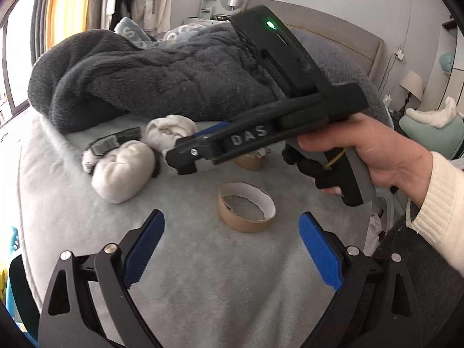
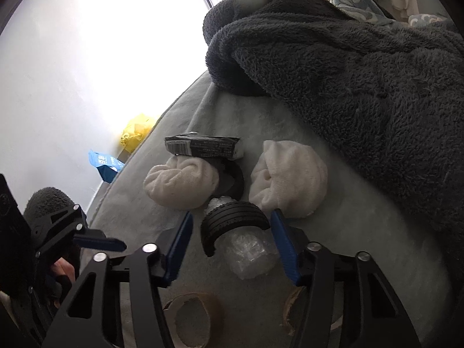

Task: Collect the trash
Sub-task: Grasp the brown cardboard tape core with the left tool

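Cardboard ring (image 2: 293, 310) half behind right gripper (image 2: 232, 249)

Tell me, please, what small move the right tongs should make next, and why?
Probably close. In the right wrist view, the right tongs stand open with a blue pad on either side of the black tyre-like ring and the crumpled clear plastic on the bed. Neither pad appears to touch them yet, so easing slightly forward first may help.
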Available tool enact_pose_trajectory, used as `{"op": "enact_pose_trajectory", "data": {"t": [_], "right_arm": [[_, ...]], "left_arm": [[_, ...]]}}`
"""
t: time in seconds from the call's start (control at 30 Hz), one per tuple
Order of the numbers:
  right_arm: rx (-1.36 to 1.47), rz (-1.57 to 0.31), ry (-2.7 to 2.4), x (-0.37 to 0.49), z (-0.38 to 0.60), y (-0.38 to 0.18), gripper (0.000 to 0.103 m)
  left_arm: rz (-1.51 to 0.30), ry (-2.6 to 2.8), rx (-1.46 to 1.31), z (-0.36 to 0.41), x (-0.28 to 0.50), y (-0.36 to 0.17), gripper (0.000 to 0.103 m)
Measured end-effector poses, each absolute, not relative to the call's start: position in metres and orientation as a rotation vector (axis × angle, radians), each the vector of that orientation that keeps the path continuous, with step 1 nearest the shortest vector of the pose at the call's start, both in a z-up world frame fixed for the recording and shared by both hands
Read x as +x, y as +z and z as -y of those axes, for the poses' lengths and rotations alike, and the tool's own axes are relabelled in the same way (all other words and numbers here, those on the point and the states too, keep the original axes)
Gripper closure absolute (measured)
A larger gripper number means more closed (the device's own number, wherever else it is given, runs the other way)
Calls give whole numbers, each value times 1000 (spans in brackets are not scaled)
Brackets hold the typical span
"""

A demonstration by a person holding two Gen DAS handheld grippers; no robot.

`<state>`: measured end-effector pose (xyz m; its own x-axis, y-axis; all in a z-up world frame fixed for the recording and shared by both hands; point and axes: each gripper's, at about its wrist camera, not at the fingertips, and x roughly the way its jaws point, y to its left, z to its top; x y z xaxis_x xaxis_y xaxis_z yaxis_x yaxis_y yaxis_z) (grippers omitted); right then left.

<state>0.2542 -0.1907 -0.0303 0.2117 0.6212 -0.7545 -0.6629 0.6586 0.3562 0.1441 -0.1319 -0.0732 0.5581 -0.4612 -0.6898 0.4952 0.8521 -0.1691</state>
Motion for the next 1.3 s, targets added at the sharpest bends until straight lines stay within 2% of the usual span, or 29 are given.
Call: {"op": "enact_pose_trajectory", "data": {"t": [0.1, 0.53, 0.7, 1.03, 1.3], "right_arm": [[-56, -1020, 904, 253, 192, -30, 54], [-39, -971, 901, 248, 199, -23, 56], [-29, -948, 915, 246, 199, -19, 56], [31, -883, 897, 248, 210, -4, 56], [60, -863, 866, 252, 208, 6, 56]], "left_arm": [[-816, -578, 48, 137, 146, -79, 8], [-817, -578, 55, 156, 157, -91, 10], [-828, -586, 61, 163, 163, -97, 20], [-851, -568, 35, 167, 177, -106, 29], [-866, -527, 51, 168, 180, -110, 44]]}}
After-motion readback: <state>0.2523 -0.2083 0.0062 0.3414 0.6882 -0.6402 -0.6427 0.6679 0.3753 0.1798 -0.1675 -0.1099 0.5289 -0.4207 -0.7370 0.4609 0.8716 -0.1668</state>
